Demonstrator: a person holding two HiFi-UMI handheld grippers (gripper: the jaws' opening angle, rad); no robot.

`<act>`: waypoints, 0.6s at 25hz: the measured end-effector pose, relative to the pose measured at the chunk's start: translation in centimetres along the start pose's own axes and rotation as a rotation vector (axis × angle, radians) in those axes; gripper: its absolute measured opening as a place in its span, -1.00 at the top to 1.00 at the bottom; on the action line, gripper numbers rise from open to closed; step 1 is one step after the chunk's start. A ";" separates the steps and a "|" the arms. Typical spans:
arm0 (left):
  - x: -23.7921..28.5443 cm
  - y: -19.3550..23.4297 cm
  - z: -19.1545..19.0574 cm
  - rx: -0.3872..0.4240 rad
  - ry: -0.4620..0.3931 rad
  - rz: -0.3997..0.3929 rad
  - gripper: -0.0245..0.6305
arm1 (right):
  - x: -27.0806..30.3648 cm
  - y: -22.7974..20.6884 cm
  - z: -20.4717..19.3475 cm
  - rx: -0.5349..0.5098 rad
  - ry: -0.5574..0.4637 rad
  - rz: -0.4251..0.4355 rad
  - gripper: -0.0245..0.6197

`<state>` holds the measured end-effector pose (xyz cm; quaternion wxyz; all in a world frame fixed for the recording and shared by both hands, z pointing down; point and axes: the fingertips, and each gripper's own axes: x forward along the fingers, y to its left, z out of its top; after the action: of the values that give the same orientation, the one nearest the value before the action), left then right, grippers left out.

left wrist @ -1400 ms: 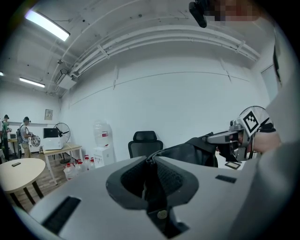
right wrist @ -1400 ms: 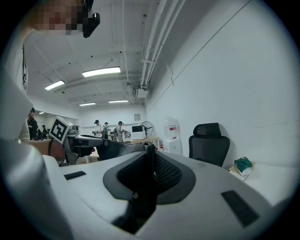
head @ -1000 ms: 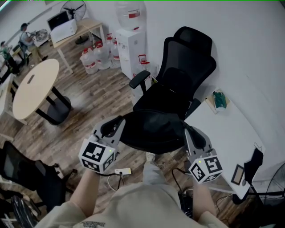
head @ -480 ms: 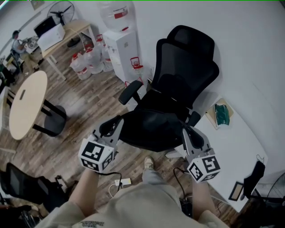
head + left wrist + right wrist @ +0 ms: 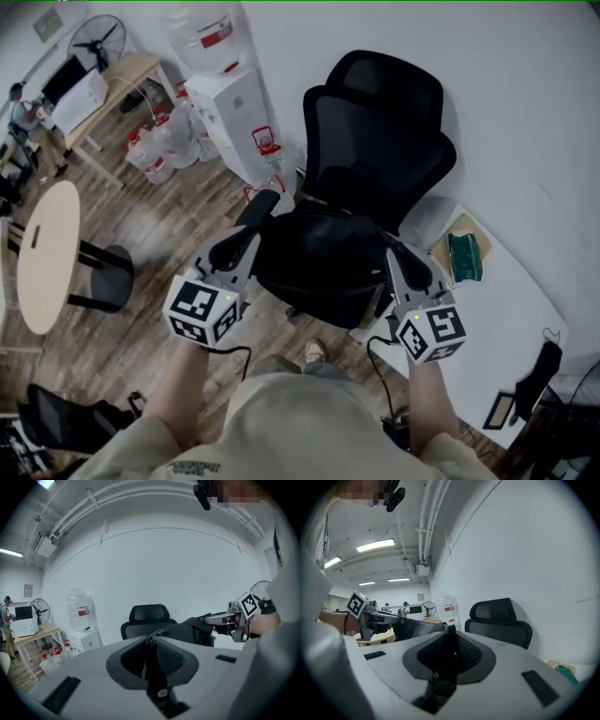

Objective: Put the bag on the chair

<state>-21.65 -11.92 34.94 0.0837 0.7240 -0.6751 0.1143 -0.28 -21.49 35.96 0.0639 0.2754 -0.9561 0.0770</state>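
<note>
The left gripper (image 5: 240, 249) and right gripper (image 5: 399, 264) each pinch the black bag (image 5: 323, 262) in narrow jaws, holding it over the chair (image 5: 375, 131). Setting it down and letting go seem left to do. Whether it already touches the seat is unclear.

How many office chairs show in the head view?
2: one black chair straight ahead, behind the held bag; a second chair at the lower-left corner. Others may be hidden.
</note>
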 end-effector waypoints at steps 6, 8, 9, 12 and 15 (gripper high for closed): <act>6.3 1.5 1.1 0.027 -0.013 -0.075 0.75 | 2.4 -3.5 0.5 0.001 -0.010 -0.091 0.70; 8.2 1.9 1.0 0.031 -0.016 -0.106 0.75 | 3.1 -4.5 0.2 0.012 -0.010 -0.127 0.70; 9.1 2.1 0.9 0.032 -0.017 -0.124 0.75 | 3.4 -4.9 0.1 0.014 -0.010 -0.146 0.70; 11.8 2.9 0.2 0.031 -0.016 -0.179 0.75 | 4.7 -6.0 -0.6 0.002 -0.002 -0.212 0.70; 14.4 4.0 -0.8 0.031 0.000 -0.242 0.75 | 6.1 -6.6 -1.6 0.000 0.013 -0.281 0.70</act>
<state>-24.79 -25.83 39.60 0.0857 0.8016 -0.5807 0.1140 -1.69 -29.89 39.31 0.0802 0.4059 -0.9078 0.0690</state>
